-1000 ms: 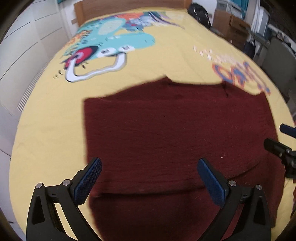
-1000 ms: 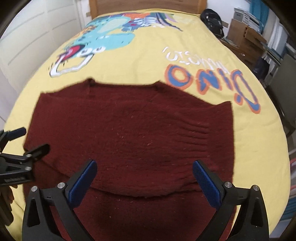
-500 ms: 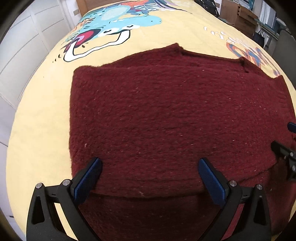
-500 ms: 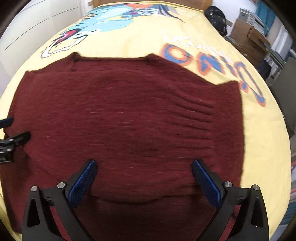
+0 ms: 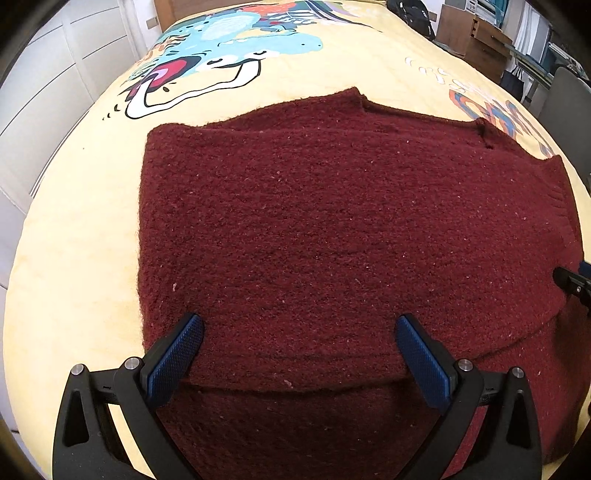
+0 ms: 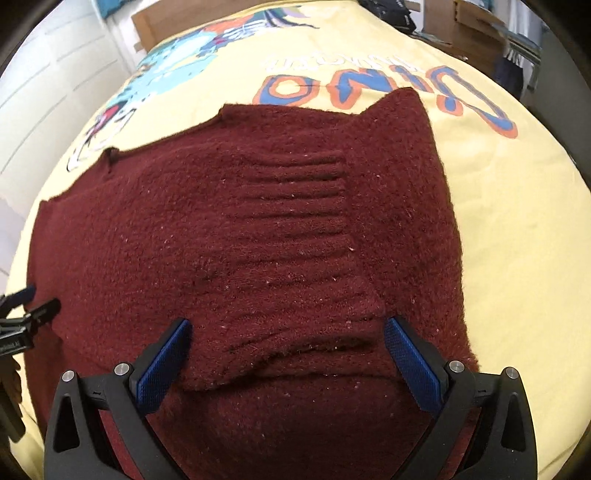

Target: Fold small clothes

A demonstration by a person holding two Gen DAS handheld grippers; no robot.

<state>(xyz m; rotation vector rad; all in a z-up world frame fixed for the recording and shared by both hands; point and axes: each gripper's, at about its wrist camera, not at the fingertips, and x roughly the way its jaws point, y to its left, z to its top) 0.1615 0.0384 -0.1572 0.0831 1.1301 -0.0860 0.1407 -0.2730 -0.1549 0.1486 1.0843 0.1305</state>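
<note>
A dark red knitted sweater [image 5: 332, 229] lies flat on the yellow bedspread [image 5: 74, 258], with a folded layer whose edge runs across near my fingers. It also fills the right wrist view [image 6: 240, 240], where a ribbed cuff lies on top. My left gripper [image 5: 299, 350] is open and empty, low over the sweater's near left part. My right gripper [image 6: 286, 350] is open and empty, low over the near right part. Each gripper's tip shows at the edge of the other view: right fingertips [image 5: 570, 282], left fingertips [image 6: 40, 310].
The bedspread carries a cartoon dinosaur print [image 5: 221, 62] and orange-blue lettering [image 6: 369, 88]. White cupboard doors [image 5: 55, 92] stand on the left. A wooden headboard [image 6: 207, 18], a black bag [image 5: 413, 14] and cardboard boxes [image 5: 472, 37] lie beyond the bed.
Both grippers have come down and forward, closer to the sweater, which now fills more of each view. Both stay open. The sweater has not moved.
</note>
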